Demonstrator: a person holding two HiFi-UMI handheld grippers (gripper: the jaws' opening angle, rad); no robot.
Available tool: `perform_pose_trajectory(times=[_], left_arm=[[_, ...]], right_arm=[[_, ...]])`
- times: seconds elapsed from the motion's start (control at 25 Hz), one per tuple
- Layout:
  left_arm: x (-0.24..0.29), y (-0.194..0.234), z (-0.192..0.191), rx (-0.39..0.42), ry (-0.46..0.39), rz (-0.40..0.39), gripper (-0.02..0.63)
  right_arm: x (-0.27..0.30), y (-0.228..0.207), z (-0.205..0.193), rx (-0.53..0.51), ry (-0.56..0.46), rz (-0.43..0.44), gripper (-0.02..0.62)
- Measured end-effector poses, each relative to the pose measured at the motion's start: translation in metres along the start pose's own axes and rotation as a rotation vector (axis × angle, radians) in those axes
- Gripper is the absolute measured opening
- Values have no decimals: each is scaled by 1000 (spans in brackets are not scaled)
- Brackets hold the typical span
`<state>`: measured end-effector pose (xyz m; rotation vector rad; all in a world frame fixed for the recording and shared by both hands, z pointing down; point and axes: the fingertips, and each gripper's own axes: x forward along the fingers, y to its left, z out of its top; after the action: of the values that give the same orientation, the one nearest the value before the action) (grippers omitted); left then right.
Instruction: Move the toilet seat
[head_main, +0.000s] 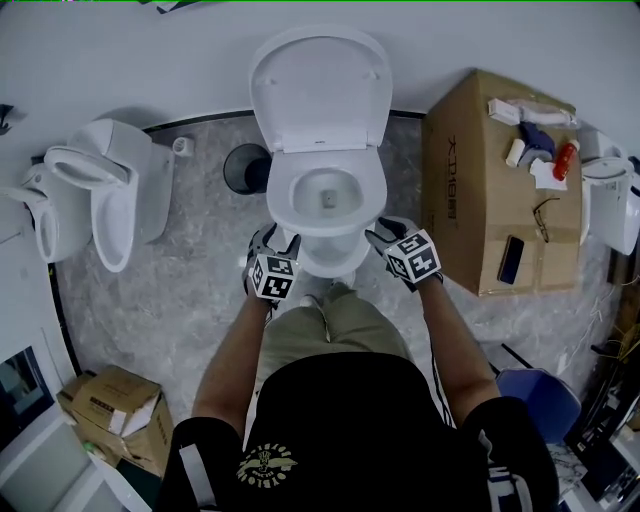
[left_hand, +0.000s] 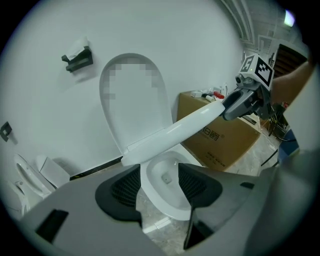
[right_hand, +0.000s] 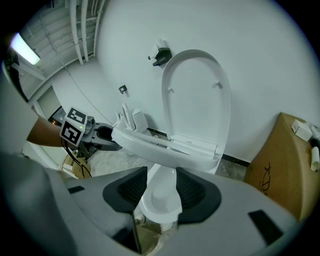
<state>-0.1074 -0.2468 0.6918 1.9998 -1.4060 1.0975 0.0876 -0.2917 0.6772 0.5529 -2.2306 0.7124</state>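
Centre frame, a toilet (head_main: 283, 205) stands against the rear wall. A bin (head_main: 245, 167) sits just left, a second toilet (head_main: 110, 190) far left, and a cardboard box (head_main: 470, 200) at right carries glasses (head_main: 545, 216).

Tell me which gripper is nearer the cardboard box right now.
Right. The right gripper sits at the toilet's front right corner, beside the cardboard box. The left gripper is on the toilet's other side, farther away.

The white toilet seat (left_hand: 175, 131) was hinged at the rear of the bowl (left_hand: 167, 172). Its front edge stood tilted partway up.
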Motion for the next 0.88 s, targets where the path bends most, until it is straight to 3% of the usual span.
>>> perform_pose_trajectory(times=[0.36, 0.88], left_arm=[[-2, 18, 32, -31, -25, 59, 252], [0, 51, 78, -22, -94, 48, 239]], right_arm=[[-5, -12, 32, 4, -42, 23, 198], [-7, -32, 85, 44, -125, -31, 198]])
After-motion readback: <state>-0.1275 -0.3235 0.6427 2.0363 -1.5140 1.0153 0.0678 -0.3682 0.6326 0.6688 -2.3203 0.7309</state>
